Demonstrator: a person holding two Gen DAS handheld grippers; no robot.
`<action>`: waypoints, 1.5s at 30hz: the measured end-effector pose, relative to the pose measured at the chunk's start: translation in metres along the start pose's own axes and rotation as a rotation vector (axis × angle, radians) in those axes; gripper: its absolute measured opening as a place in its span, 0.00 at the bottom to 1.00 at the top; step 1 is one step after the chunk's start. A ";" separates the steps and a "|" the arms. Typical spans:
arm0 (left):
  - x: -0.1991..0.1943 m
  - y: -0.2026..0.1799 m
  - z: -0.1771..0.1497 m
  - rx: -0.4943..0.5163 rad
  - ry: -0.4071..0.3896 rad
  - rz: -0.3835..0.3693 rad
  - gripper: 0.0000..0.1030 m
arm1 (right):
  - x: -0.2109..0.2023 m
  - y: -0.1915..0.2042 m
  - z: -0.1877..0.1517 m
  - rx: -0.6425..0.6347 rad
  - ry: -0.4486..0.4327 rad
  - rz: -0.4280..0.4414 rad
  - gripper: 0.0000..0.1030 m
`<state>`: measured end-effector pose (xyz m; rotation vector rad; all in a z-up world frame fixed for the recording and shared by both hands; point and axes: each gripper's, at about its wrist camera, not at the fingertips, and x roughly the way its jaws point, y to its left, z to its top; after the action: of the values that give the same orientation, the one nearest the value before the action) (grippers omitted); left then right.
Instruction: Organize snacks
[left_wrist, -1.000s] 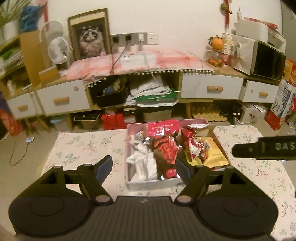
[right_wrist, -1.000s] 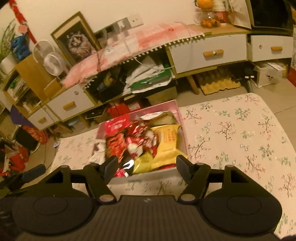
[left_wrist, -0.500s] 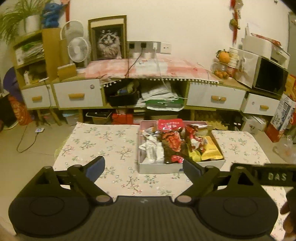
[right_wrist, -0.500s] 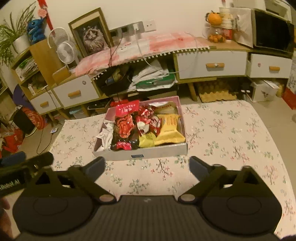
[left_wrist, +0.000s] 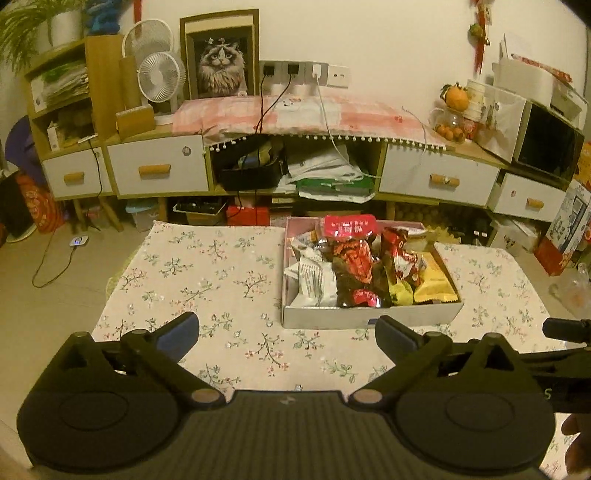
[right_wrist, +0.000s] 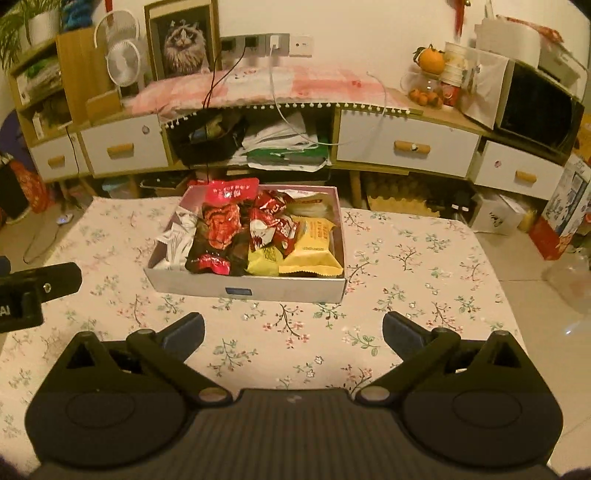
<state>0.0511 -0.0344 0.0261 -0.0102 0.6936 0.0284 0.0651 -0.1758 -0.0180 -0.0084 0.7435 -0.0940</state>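
Pulled back from the box (right_wrist: 245, 286) since a second ago, both views now taking in the whole near edge of the table (right_wrist: 424, 266) rather than crowding the snacks. Nearest, left gripper (left_wrist: 287, 334) spread wide, nothing between its fingers, hovering over the flowered cloth just short of the box's front wall. Right gripper (right_wrist: 293, 330) likewise spread wide and empty, near the same front wall, also above the cloth. Tip of the left tool poking in at the left edge of the right view.

Beyond, box resting on the table, heaped full: white packets (left_wrist: 314, 280) on its left side, dark red bag (right_wrist: 218, 236) in the middle, small red wrappers (right_wrist: 271, 225) beside it, yellow packet (right_wrist: 314, 245) at the right, flat red packet (right_wrist: 231, 192) propped against the back wall.

Farther off, low cabinet (left_wrist: 159, 170) with white drawers, pink cloth (left_wrist: 295, 114) draped on top, framed cat picture (left_wrist: 221, 55) and fan (left_wrist: 160, 75) against the wall.
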 end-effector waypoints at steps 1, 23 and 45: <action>0.000 0.000 -0.001 0.001 0.002 0.003 1.00 | -0.001 0.000 -0.001 0.013 0.004 0.006 1.00; 0.002 0.001 -0.002 -0.055 0.032 -0.012 1.00 | -0.007 -0.004 -0.003 0.063 0.016 -0.023 1.00; 0.002 -0.010 -0.005 0.021 0.029 0.016 1.00 | -0.008 0.000 -0.003 0.026 -0.002 -0.037 1.00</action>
<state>0.0499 -0.0449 0.0207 0.0151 0.7231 0.0365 0.0576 -0.1747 -0.0147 0.0023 0.7406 -0.1389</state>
